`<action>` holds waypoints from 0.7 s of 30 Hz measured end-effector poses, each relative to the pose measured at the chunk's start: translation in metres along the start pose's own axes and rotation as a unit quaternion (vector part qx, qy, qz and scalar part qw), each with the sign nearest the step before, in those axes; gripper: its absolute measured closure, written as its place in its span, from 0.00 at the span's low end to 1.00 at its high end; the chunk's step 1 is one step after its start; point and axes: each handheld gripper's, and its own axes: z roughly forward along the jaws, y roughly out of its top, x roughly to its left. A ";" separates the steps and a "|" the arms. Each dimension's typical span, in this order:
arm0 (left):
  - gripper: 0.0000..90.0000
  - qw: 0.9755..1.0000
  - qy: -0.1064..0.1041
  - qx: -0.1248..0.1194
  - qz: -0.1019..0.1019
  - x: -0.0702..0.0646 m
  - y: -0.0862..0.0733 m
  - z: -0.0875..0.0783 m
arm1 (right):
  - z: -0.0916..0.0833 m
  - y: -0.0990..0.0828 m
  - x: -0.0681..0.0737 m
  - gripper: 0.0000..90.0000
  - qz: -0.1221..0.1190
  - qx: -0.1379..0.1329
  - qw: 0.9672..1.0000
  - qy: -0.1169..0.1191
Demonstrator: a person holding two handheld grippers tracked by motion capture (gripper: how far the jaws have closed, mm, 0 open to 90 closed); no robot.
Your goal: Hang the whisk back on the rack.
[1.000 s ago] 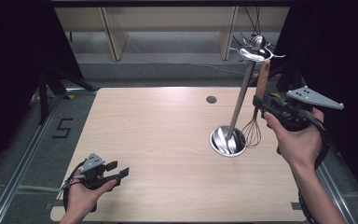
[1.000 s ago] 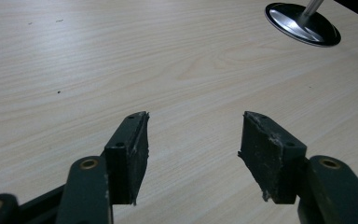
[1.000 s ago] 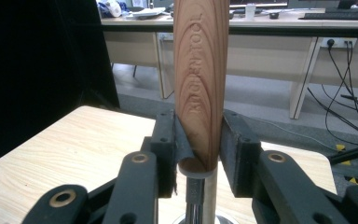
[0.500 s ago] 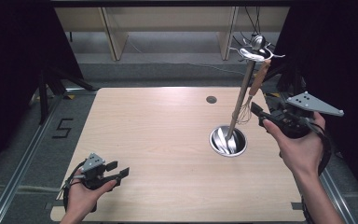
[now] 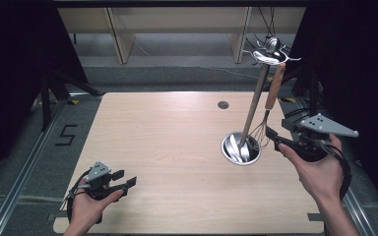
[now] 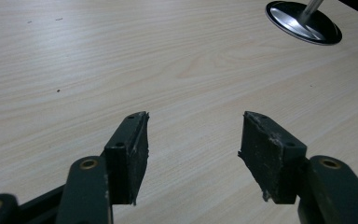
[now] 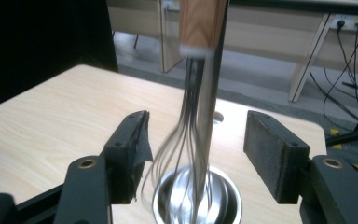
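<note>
Standing on the wooden table (image 5: 167, 147), toward its three o'clock side, a metal stand (image 5: 257, 101) rises from a round steel base (image 5: 240, 148) to a ring of hooks at the top. A whisk (image 5: 270, 105) with a wooden handle hangs from one hook, and its wires come down just above the base, on the three o'clock side of the pole. The right gripper (image 5: 274, 139) is just beside the whisk wires at three o'clock; its jaws have just been opening and now stand wide apart, with the wires (image 7: 182, 135) between them but not pressed. The left gripper (image 5: 126, 181) rests near the seven o'clock corner of the table, well apart from the stand, with its jaws open and nothing between them.
</note>
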 end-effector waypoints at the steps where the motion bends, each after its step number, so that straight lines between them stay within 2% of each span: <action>1: 0.45 1.000 -0.001 0.001 0.001 0.000 0.000 0.000 | 0.001 -0.007 0.000 0.45 0.008 0.003 1.000 0.003; 4: 0.45 1.000 0.000 0.001 0.002 0.000 0.000 0.000 | 0.001 -0.014 0.000 0.45 0.019 0.012 1.000 0.000; 7: 0.45 1.000 0.003 0.003 -0.001 0.000 0.000 0.000 | 0.002 -0.023 -0.005 0.45 0.011 0.014 1.000 -0.002; 8: 0.45 1.000 0.004 0.003 -0.001 0.000 0.000 0.000 | 0.001 -0.026 -0.004 0.45 0.028 0.023 0.999 0.001; 10: 0.45 1.000 0.003 0.005 0.001 0.000 0.000 0.001 | 0.004 -0.035 -0.007 0.45 0.027 0.025 0.999 0.002; 11: 0.45 1.000 0.003 0.003 -0.002 0.000 0.000 0.001 | 0.004 -0.038 -0.007 0.45 0.035 0.034 0.999 0.001; 12: 0.45 1.000 0.003 0.003 -0.002 0.000 0.000 0.001 | 0.004 -0.038 -0.007 0.45 0.035 0.034 0.999 0.001; 13: 0.45 1.000 0.002 0.004 0.007 0.001 0.000 0.001 | 0.006 -0.043 -0.011 0.45 0.016 0.032 0.999 -0.004; 14: 0.45 1.000 0.002 0.004 0.007 0.001 0.000 0.001 | 0.006 -0.043 -0.011 0.45 0.016 0.032 0.999 -0.004; 15: 0.45 1.000 0.002 0.004 0.007 0.001 0.000 0.001 | 0.006 -0.050 -0.010 0.44 0.036 0.042 0.998 0.000; 21: 0.45 1.000 0.004 0.007 0.003 0.000 -0.001 0.001 | 0.011 -0.068 -0.014 0.44 0.042 0.057 0.997 -0.003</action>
